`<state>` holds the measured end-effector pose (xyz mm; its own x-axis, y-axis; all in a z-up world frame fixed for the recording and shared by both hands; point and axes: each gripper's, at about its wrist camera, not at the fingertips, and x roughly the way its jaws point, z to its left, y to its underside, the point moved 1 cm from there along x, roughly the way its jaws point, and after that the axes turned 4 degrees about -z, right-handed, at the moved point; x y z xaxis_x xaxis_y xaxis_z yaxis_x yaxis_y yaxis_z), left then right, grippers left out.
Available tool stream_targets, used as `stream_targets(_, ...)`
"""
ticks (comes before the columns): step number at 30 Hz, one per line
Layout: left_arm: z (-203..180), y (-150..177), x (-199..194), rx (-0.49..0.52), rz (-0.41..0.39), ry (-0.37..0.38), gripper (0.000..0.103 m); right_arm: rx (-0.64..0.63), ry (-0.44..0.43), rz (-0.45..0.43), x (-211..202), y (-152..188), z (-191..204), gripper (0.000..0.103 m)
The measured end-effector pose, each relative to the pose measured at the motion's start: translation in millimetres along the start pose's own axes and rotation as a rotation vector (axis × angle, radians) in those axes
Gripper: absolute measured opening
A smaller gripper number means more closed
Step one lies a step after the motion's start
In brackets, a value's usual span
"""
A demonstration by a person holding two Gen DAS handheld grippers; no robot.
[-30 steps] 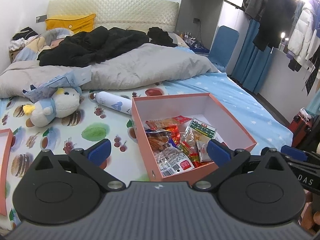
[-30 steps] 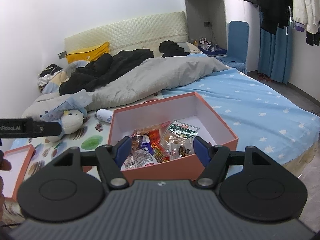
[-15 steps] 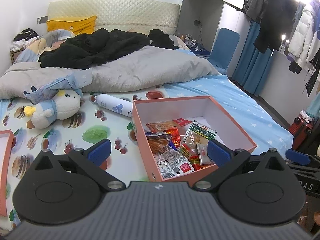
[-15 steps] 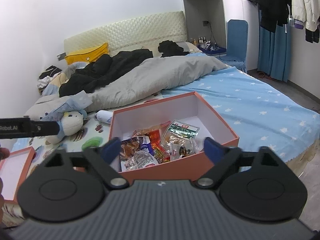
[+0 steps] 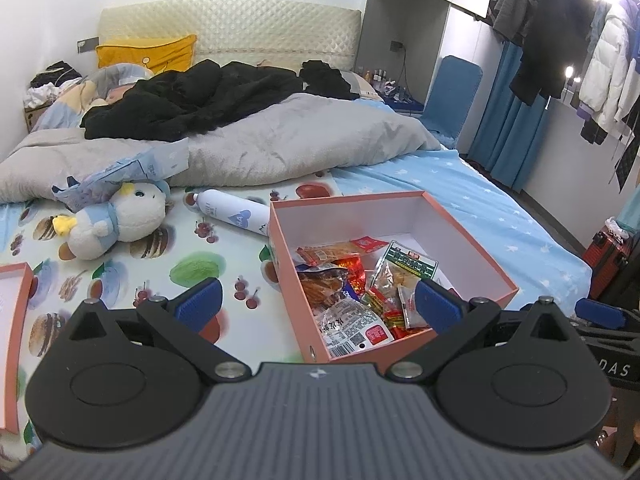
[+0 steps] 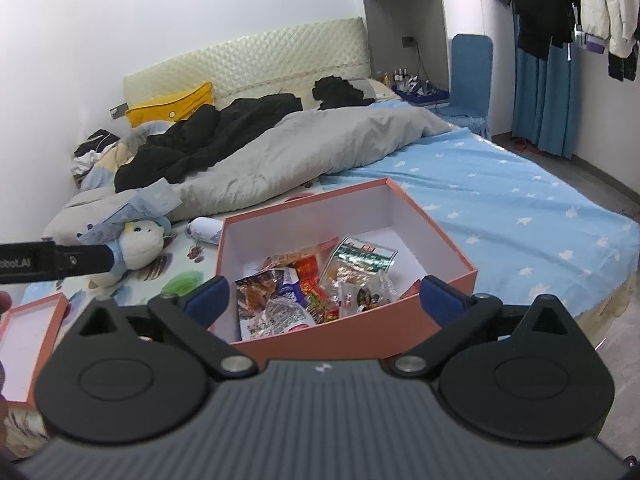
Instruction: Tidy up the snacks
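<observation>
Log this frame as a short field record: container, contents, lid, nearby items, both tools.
container: open pink box on the bed
contents: snack packets piled in the box's near corner
lid: pink lid lying apart, off to the left of the box
nearby items: plush toy and white bottle lying on the sheet beyond the box
left tool: open, empty
right tool: jaws have just been opening, now wide, nothing between them
</observation>
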<state>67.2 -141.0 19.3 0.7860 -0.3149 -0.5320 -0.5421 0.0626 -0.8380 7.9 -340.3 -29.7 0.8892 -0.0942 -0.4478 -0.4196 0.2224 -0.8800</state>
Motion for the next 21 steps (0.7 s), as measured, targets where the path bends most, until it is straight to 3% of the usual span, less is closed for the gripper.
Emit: stream_targets(21, -2.6, 1.8, -1.7, 0.005, -0.003, -0.001, 0.103, -0.008, 0.008, -0.004, -1.0, 1.5, 3.8, 0.103)
